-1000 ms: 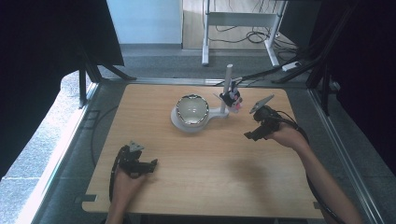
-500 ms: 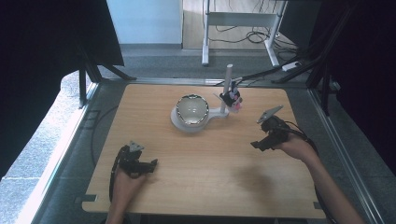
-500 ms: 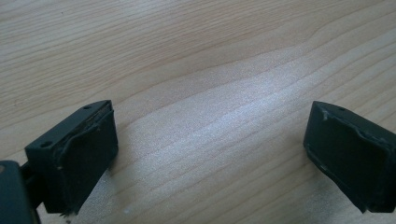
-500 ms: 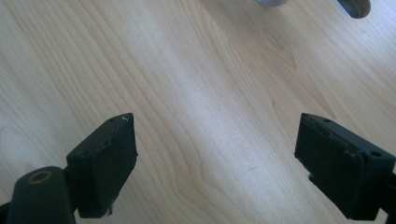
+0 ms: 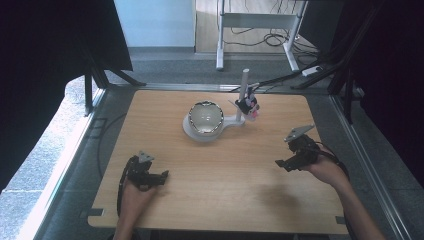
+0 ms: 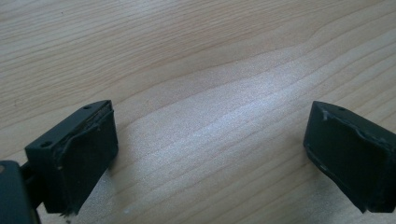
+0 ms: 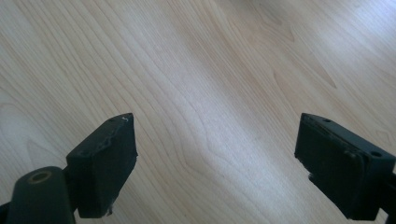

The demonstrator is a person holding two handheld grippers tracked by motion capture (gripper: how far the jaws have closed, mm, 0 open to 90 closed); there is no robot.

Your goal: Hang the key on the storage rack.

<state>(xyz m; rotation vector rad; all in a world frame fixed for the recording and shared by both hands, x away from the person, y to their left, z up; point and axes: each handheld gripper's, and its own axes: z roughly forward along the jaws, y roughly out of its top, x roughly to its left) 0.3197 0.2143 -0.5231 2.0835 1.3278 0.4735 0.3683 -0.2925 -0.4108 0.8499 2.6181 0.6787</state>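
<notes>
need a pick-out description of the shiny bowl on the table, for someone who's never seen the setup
On the wooden table, look to the far middle, where a white stand has a thin upright post. The bowl sits on the stand's round base, left of that post. It is the one round, reflective metal thing there; the small dark-and-pink object clings to the post.

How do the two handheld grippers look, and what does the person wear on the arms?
Both the left gripper and the right gripper are black, with blocky, square-ended jaws. A grey three-cornered plate tops each, and a black cable trails from each. The forearms show no sleeves.

High view looks forward and down on the wooden table (image 5: 220, 165); both gripper views face its grain close up.
</notes>
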